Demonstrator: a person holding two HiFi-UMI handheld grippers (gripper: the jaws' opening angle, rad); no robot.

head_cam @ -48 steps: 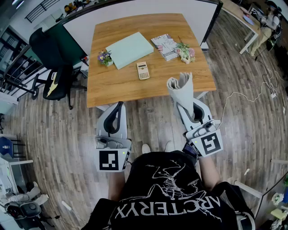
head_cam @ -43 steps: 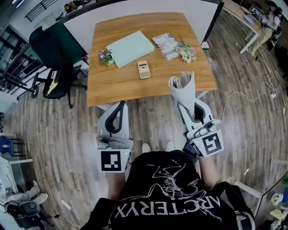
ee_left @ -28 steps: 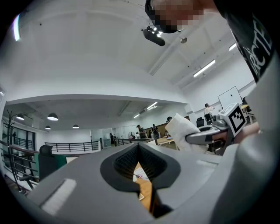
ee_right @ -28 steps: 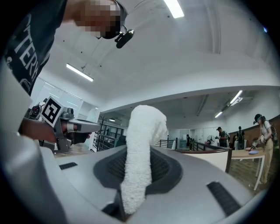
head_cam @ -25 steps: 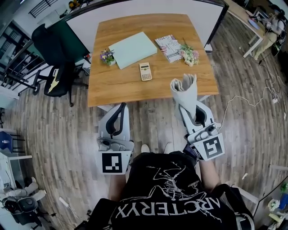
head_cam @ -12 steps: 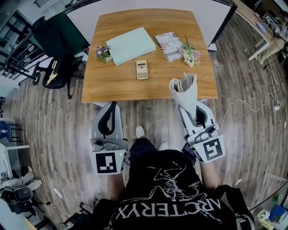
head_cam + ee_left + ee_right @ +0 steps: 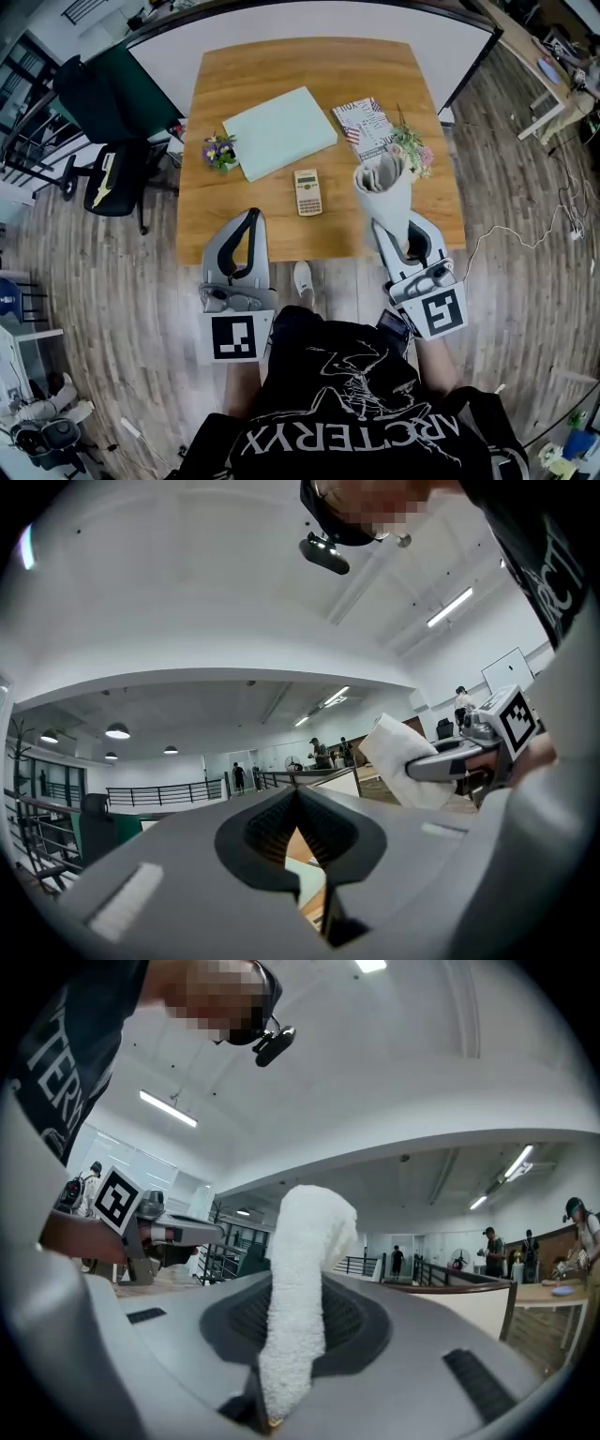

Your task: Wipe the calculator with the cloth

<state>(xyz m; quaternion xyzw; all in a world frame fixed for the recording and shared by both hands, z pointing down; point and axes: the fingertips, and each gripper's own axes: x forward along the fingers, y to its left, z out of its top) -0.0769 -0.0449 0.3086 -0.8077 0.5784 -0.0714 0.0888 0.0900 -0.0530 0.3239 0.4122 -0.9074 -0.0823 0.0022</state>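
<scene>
The small beige calculator (image 7: 307, 191) lies on the wooden table (image 7: 244, 84), near its front middle. My right gripper (image 7: 391, 225) is shut on a rolled pale grey cloth (image 7: 384, 186), which sticks up and forward over the table's front right part, to the right of the calculator. In the right gripper view the cloth (image 7: 298, 1307) rises from between the jaws. My left gripper (image 7: 250, 216) is shut and empty at the table's front edge, left of and nearer than the calculator. In the left gripper view the jaws' tips meet and the cloth (image 7: 398, 761) shows at the right.
A pale green folder (image 7: 279, 131) lies behind the calculator, with a patterned magazine (image 7: 366, 127) to its right. Small flower pots stand at the left (image 7: 220, 150) and right (image 7: 413, 150). A black chair (image 7: 103, 173) stands left of the table, a white board (image 7: 309, 19) behind it.
The person has stepped closer to the table. Both grippers now reach its front edge and the cloth is over the tabletop. The right gripper's hold on the cloth is unchanged.
</scene>
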